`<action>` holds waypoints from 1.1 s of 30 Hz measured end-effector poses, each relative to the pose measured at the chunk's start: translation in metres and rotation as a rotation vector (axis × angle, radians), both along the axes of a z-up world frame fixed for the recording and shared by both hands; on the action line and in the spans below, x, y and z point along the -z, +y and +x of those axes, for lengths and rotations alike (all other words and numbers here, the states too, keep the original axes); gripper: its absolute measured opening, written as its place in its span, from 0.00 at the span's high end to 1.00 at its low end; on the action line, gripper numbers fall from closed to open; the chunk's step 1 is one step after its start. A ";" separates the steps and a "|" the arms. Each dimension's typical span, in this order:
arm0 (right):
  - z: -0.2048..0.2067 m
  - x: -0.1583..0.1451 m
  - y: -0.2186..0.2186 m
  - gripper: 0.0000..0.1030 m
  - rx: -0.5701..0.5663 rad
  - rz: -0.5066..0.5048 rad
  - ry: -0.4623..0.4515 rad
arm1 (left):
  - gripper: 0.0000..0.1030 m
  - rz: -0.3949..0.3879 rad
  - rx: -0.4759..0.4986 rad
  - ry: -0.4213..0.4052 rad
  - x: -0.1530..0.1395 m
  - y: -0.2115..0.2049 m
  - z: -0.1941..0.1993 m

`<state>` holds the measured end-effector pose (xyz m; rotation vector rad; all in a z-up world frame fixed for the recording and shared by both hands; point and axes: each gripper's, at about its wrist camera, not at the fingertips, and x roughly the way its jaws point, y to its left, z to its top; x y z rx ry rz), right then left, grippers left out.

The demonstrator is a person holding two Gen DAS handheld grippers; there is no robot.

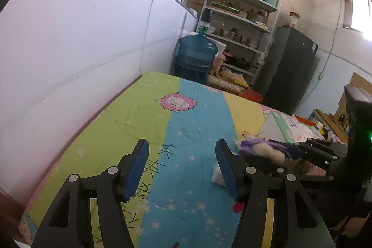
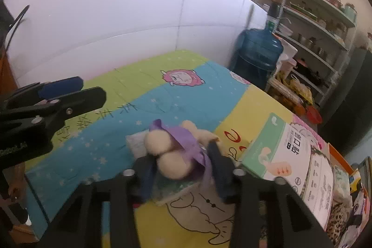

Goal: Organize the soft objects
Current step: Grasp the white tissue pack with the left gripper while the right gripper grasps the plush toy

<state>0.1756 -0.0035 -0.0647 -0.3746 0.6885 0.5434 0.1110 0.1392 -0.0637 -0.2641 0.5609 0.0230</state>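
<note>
A cream plush toy in a purple dress (image 2: 176, 150) sits between the blue pads of my right gripper (image 2: 181, 155), which is shut on it just above the striped cartoon quilt (image 2: 186, 97). The left wrist view shows the same toy (image 1: 262, 149) at the right, held by the right gripper (image 1: 297, 148) coming in from that side. My left gripper (image 1: 182, 148) stands open over the quilt's (image 1: 186, 120) blue stripe with nothing between its fingers. In the right wrist view the left gripper (image 2: 69, 90) is at the far left.
A large tissue pack (image 2: 290, 155) lies on the quilt right of the toy, and a small white packet (image 2: 137, 143) lies under and beside it. Past the bed's far end stand a blue water jug (image 1: 195, 57), a shelf rack (image 1: 241, 22) and a dark fridge (image 1: 288, 66). A white wall runs along the left.
</note>
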 end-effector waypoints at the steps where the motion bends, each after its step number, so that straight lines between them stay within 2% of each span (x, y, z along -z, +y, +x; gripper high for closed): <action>1: 0.002 -0.001 -0.002 0.65 0.006 0.016 0.007 | 0.40 -0.002 0.001 0.004 0.001 0.000 0.001; 7: -0.003 -0.023 -0.019 0.69 0.027 0.144 -0.028 | 0.40 -0.020 0.039 0.018 0.003 -0.005 0.006; 14: -0.026 -0.068 -0.047 0.68 0.043 0.282 -0.142 | 0.40 -0.017 0.099 0.042 0.008 -0.022 0.013; 16: -0.031 -0.075 -0.053 0.68 0.043 0.299 -0.154 | 0.40 -0.036 0.143 0.050 0.010 -0.028 0.018; 18: -0.037 -0.080 -0.057 0.68 0.041 0.308 -0.162 | 0.37 -0.071 0.214 0.053 0.011 -0.035 0.023; 20: -0.044 -0.083 -0.063 0.68 0.040 0.315 -0.173 | 0.29 -0.114 0.271 0.067 0.014 -0.038 0.030; 22: -0.047 -0.086 -0.068 0.68 0.040 0.323 -0.178 | 0.28 -0.132 0.315 0.077 0.016 -0.041 0.034; 26: -0.055 -0.087 -0.076 0.68 0.051 0.335 -0.188 | 0.25 -0.109 0.364 0.109 0.019 -0.047 0.041; 33: -0.054 -0.087 -0.093 0.68 0.084 0.385 -0.186 | 0.24 -0.040 0.442 0.218 0.031 -0.063 0.056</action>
